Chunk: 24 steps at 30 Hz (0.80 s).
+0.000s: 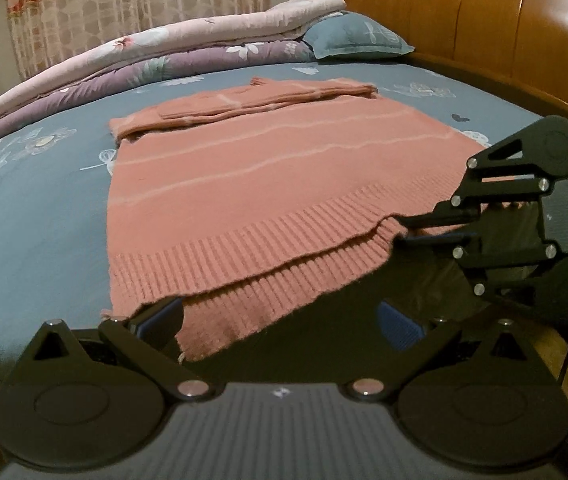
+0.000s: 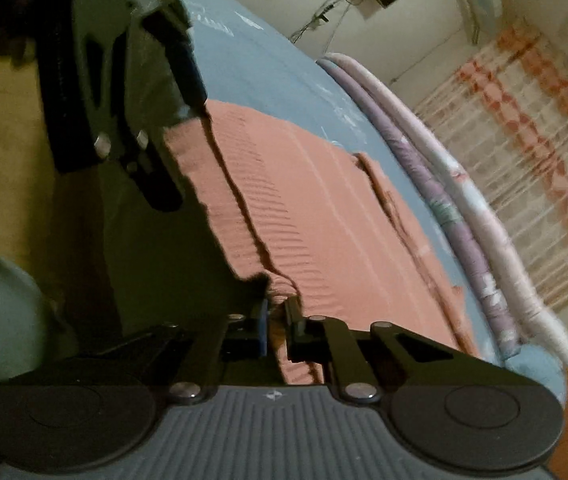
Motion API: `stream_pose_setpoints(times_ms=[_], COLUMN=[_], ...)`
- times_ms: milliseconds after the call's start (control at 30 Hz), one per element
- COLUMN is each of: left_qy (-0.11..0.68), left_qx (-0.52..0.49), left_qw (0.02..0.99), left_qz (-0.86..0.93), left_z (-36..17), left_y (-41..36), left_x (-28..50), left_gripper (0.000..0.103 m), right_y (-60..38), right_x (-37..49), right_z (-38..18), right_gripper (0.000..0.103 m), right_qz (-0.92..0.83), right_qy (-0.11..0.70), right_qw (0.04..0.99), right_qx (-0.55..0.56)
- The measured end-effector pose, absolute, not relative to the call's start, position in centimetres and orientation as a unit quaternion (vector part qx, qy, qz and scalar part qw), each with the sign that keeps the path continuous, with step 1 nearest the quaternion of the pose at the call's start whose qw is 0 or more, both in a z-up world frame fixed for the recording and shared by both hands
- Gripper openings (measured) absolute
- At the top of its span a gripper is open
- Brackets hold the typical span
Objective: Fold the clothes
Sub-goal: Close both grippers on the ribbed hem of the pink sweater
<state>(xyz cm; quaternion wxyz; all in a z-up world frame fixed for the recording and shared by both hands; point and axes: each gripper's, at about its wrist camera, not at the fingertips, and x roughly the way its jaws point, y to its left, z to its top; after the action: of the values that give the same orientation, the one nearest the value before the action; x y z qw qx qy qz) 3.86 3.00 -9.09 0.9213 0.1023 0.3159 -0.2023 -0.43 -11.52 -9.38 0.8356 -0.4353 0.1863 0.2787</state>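
One salmon-pink ribbed knit sweater [image 1: 276,184] lies flat on one blue floral-print bed sheet [image 1: 36,216], sleeves folded across its far end, hem at the near edge

Two hand-held grippers work that hem: the right gripper [image 2: 278,322] pinches one corner, narrow; the left gripper [image 1: 284,320] stands wide, one finger under the other corner. A lift from here would likely drag one-sided and spill the sleeves

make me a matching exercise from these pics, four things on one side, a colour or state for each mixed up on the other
1 sweater
2 pillow
3 folded quilt
4 right tongs

a shut on ribbed fabric
b purple and pale pink
c salmon with pale stripes
d teal

Pairs: 1-c, 2-d, 3-b, 4-a
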Motion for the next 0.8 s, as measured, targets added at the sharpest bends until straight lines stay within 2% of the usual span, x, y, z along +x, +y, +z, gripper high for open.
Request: stream_pose_setpoints(times_ms=[67, 100, 267, 367, 533, 767, 800], left_qy=[0.313, 0.311, 0.302, 0.283, 0.273, 0.305, 0.305], left_qx=[0.103, 0.103, 0.107, 0.125, 0.125, 0.069, 0.074], left_qw=[0.922, 0.922, 0.923, 0.927, 0.929, 0.924, 0.924], left_qz=[-0.205, -0.207, -0.213, -0.212, -0.215, -0.219, -0.220], left_z=[-8.9, -8.8, -8.4, -7.8, -7.7, -10.5, -10.8], left_y=[3.2, 3.3, 3.7, 3.2, 1.4, 2.5, 2.9], left_x=[3.8, 3.8, 3.8, 5.1, 9.4, 10.0, 9.4], left_gripper=[0.102, 0.102, 0.102, 0.102, 0.102, 0.102, 0.102], right_y=[-11.5, -11.5, -12.0, -13.8, -15.8, -20.6, -21.5], right_x=[-0.2, -0.3, -1.7, -0.3, 3.2, 5.2, 4.5], right_z=[-9.2, -9.1, -9.0, -6.8, -5.1, -7.8, -7.7], right_gripper=[0.010, 0.003, 0.003, 0.004, 0.013, 0.021, 0.028], right_qz=[0.291, 0.304, 0.321, 0.285, 0.212, 0.153, 0.152], right_qy=[0.202, 0.211, 0.230, 0.220, 0.211, 0.281, 0.283], right_qw=[0.837, 0.835, 0.831, 0.865, 0.905, 0.930, 0.934], right_qx=[-0.417, -0.406, -0.392, -0.349, -0.303, -0.179, -0.160])
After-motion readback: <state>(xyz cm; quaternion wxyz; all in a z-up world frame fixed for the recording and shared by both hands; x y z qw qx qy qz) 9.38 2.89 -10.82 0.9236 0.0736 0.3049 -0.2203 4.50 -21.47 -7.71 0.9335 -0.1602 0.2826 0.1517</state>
